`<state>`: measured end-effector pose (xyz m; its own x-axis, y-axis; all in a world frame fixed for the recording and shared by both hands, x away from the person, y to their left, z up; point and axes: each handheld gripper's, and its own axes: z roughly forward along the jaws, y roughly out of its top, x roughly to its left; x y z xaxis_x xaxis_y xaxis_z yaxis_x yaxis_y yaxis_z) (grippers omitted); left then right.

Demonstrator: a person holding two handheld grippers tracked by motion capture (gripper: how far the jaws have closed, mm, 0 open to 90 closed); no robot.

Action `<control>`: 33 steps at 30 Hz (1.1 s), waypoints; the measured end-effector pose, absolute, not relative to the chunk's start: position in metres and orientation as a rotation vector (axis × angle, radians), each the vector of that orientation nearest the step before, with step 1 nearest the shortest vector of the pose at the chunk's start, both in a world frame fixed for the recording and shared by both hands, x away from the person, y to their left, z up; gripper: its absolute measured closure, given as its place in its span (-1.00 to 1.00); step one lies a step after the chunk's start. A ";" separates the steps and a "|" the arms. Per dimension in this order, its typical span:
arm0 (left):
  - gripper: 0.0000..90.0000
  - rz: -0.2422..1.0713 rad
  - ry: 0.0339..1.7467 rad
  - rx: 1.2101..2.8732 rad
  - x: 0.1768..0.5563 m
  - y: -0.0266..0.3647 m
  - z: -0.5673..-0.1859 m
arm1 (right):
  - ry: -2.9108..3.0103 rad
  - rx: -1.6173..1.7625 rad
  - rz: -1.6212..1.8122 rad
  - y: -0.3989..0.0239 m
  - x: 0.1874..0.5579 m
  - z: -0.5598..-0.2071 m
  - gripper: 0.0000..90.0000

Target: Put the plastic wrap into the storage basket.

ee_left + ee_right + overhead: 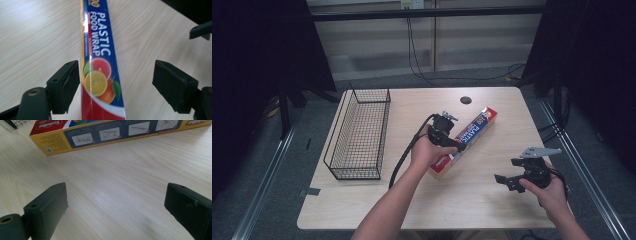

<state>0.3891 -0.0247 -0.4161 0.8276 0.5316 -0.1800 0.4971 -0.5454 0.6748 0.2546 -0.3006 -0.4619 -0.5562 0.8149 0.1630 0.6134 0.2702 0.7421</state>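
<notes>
Wooden and pale, the table [377, 205] carries everything, and most of its top is free, so both hands have room to work. On its left part stands a black wire basket [359, 135], long and open at the top; I judge it is there as the place where the box should go, because it is long enough and near. The plastic food wrap box [467, 137] lies flat on the table at the middle, diagonal, well apart from the basket, with one end toward the far right corner. Over its near half is the left gripper [115, 82], released: the jaws stand wide on both sides of the box, one just beside its left edge and the other still away from it (so nothing is pressed yet). It is placed across the narrow width, which seems the only way such a long box can be taken. The right gripper [117, 207] is also released, holding nothing, low above bare wood near the box's end, probably waiting to help
</notes>
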 end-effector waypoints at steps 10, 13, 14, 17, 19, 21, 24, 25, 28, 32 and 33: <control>-0.48 0.016 0.827 2.269 0.405 -0.042 -0.418 | 2.300 1.310 1.162 -0.301 0.255 -0.462 -0.89; -0.47 0.019 0.825 2.281 0.409 -0.047 -0.418 | 2.302 1.312 1.159 -0.301 0.256 -0.462 -0.89; -0.47 0.014 0.816 2.286 0.411 -0.047 -0.418 | 2.302 1.312 1.159 -0.301 0.256 -0.462 -0.89; -0.45 0.012 0.840 2.286 0.413 -0.050 -0.420 | 2.299 1.311 1.160 -0.301 0.256 -0.462 -0.89; -0.44 0.013 0.843 2.300 0.415 -0.053 -0.421 | 2.299 1.306 1.159 -0.301 0.256 -0.462 -0.89; -0.43 0.008 0.831 2.312 0.416 -0.054 -0.422 | 2.297 1.308 1.160 -0.301 0.257 -0.462 -0.89; -0.42 0.011 0.842 2.309 0.417 -0.056 -0.422 | 2.298 1.307 1.158 -0.300 0.257 -0.462 -0.89; -0.42 0.007 0.846 2.317 0.418 -0.057 -0.422 | 2.298 1.307 1.158 -0.300 0.257 -0.462 -0.89; -0.42 -0.002 0.858 2.323 0.420 -0.059 -0.423 | 2.299 1.306 1.160 -0.300 0.257 -0.461 -0.89; -0.43 -0.008 0.859 2.321 0.421 -0.060 -0.426 | 2.296 1.307 1.161 -0.300 0.257 -0.461 -0.89; -0.45 0.000 0.862 2.315 0.421 -0.062 -0.428 | 2.296 1.309 1.162 -0.300 0.257 -0.461 -0.89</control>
<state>0.4214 -0.0622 -0.4279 0.7828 0.5831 -0.2172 0.5832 -0.5658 0.5829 0.2573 -0.3003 -0.4613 -0.5634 0.8107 0.1594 0.6084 0.2767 0.7438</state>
